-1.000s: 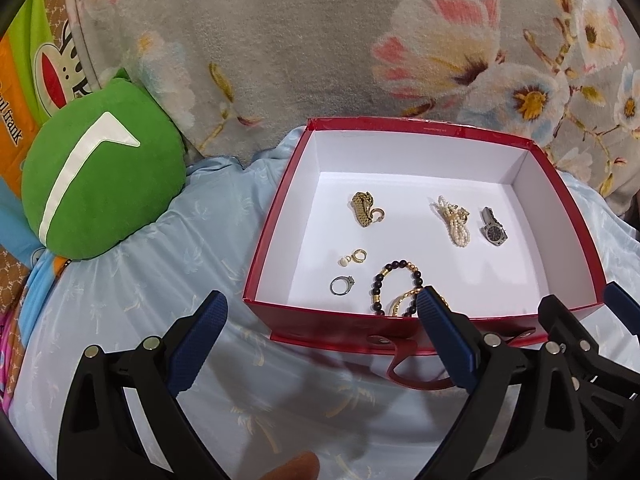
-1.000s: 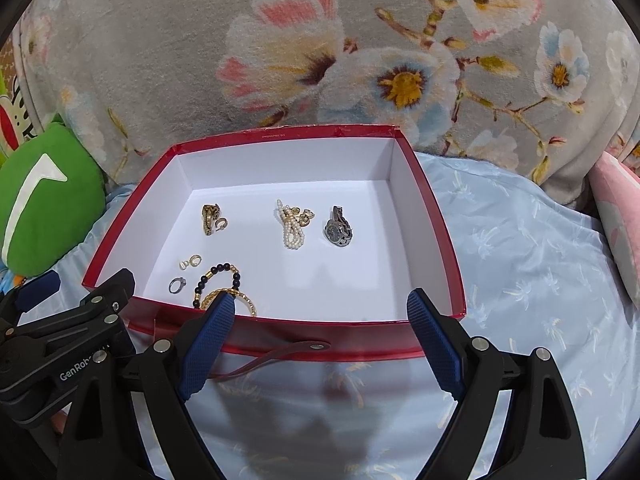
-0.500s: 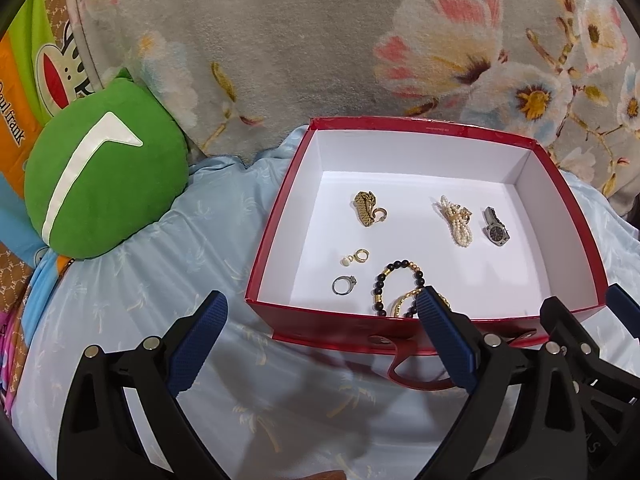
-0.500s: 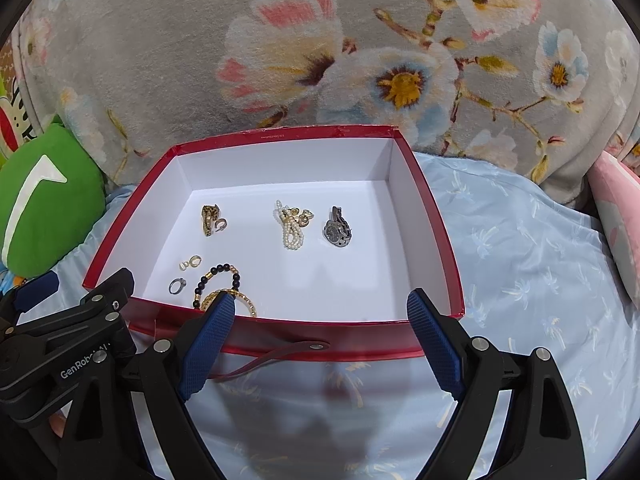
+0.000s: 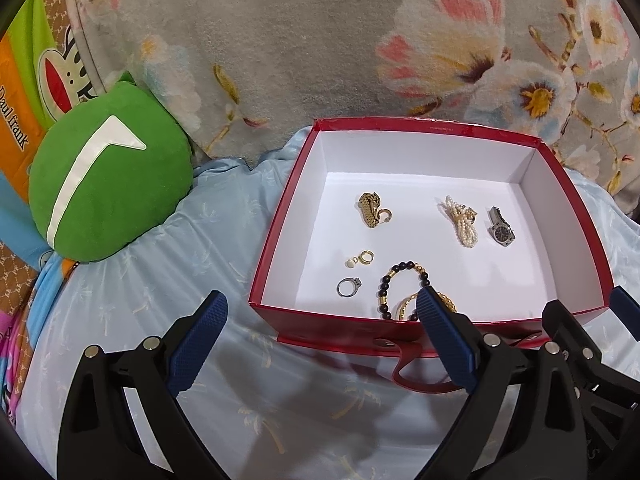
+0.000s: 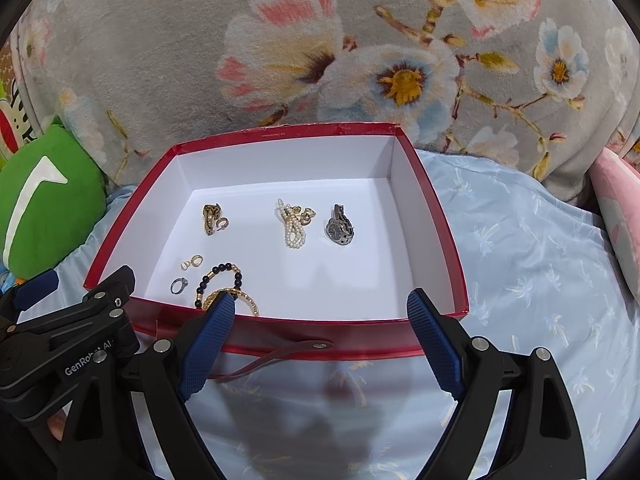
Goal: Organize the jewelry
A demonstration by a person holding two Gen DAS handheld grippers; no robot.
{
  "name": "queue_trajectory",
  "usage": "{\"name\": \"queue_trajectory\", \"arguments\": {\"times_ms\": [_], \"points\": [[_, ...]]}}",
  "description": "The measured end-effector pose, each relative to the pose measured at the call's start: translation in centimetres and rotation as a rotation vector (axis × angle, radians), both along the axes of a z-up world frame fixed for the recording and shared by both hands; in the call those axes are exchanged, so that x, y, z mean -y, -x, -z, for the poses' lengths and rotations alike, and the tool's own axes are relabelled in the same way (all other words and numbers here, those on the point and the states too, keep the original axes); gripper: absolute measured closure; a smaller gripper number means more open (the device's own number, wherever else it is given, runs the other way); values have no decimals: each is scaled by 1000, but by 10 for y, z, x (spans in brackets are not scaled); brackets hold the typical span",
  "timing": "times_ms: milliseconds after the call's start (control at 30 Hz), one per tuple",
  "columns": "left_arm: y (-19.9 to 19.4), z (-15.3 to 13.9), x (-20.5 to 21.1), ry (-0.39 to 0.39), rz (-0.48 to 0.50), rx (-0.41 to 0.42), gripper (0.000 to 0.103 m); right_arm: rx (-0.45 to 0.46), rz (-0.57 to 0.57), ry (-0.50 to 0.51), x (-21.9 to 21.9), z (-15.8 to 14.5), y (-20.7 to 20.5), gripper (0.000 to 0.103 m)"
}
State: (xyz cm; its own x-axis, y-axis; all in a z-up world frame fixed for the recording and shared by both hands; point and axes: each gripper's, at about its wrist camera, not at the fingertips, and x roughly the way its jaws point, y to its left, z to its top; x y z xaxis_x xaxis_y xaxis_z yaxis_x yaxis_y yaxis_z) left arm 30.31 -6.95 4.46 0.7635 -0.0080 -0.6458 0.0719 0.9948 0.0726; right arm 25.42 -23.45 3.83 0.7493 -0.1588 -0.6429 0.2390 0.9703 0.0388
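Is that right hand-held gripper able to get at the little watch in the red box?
Probably yes: the right hand-held gripper is open, the red box has no lid, and the watch lies alone.

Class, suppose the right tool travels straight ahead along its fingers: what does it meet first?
Probably the near wall of the red box, which lies straight ahead of the open right tool; how high the tool sits is unclear.

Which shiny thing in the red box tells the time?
The wristwatch, the silver piece with a dark round face, lying farthest right in the red box, beside the pearl strand. The others are beads, rings and gold chains.
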Motion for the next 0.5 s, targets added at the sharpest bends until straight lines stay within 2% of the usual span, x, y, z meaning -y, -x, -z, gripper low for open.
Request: {"name": "queue_trajectory", "arguments": {"times_ms": [500], "points": [[0,0,1,-2,7,-3,12,-1,-1,-7,0,0,0,17]]}}
